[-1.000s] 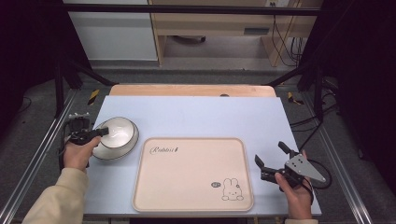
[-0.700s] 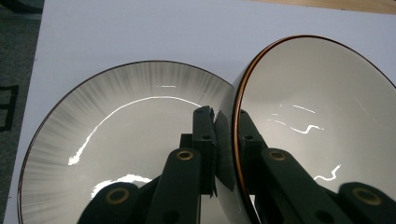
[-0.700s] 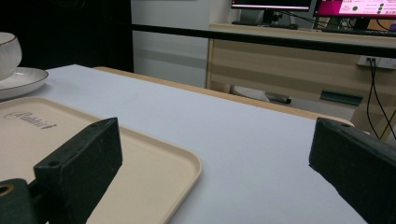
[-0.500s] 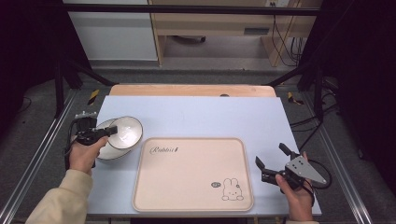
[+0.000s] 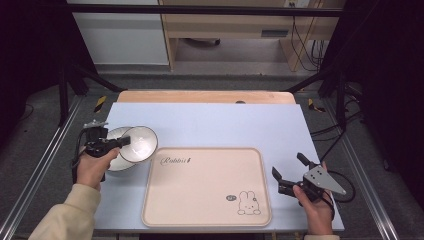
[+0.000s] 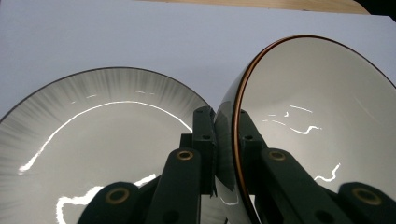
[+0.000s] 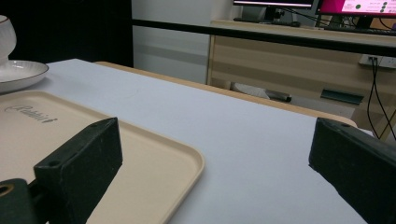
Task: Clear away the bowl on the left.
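Table [image 5: 210, 120]: left hand-held gripper [image 5: 121, 143] pinches tilted bowl [image 5: 140, 143] rim, hiding plate [image 5: 114, 162]; right hand-held gripper [image 5: 290, 172] spread.

This looked like a lab or office workroom: a black metal frame [image 5: 65, 85] fenced the table [image 5: 210, 120], with a wooden desk [image 7: 299, 51], lit monitors [image 7: 355, 5] and dangling cables [image 7: 378, 88] beyond the right gripper [image 5: 290, 172].

You get an evenly lit surface [image 5: 225, 125], dark surroundings, glare streaks on both dishes, near jaws slightly soft.
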`<state>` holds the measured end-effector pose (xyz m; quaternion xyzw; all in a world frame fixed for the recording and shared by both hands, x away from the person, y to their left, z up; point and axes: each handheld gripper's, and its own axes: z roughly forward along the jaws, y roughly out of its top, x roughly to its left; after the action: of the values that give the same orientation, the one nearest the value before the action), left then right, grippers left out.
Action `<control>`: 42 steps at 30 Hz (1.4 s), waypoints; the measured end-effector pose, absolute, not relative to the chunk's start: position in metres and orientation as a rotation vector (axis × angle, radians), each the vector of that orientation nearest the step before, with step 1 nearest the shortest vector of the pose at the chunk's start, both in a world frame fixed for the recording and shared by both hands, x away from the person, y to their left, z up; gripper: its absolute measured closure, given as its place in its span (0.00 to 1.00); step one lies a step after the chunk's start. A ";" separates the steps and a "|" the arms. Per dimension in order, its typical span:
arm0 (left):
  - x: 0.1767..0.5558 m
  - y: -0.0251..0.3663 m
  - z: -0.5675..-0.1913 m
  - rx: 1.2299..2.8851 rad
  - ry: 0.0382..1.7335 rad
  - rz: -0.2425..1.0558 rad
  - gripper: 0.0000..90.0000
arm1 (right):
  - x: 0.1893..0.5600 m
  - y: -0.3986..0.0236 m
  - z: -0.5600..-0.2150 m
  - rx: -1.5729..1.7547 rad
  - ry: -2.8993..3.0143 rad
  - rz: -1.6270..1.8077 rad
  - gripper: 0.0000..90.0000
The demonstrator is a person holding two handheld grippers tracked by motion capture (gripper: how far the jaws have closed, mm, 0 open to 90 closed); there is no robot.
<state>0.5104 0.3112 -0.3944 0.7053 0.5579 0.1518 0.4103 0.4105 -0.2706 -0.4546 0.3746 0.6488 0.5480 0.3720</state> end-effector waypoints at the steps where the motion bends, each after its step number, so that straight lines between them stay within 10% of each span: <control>1: 0.509 0.309 -0.395 1.777 1.398 0.376 0.92 | 0.411 -0.270 -0.455 0.954 1.662 1.407 0.03; 42: 0.502 0.216 -0.406 1.892 1.196 0.261 0.92 | 0.407 -0.271 -0.451 0.949 1.641 1.417 0.03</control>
<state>0.5022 0.2156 -0.4061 0.7583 0.4792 0.1045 0.4296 0.4074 -0.2709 -0.4507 0.3713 0.6419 0.5545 0.3778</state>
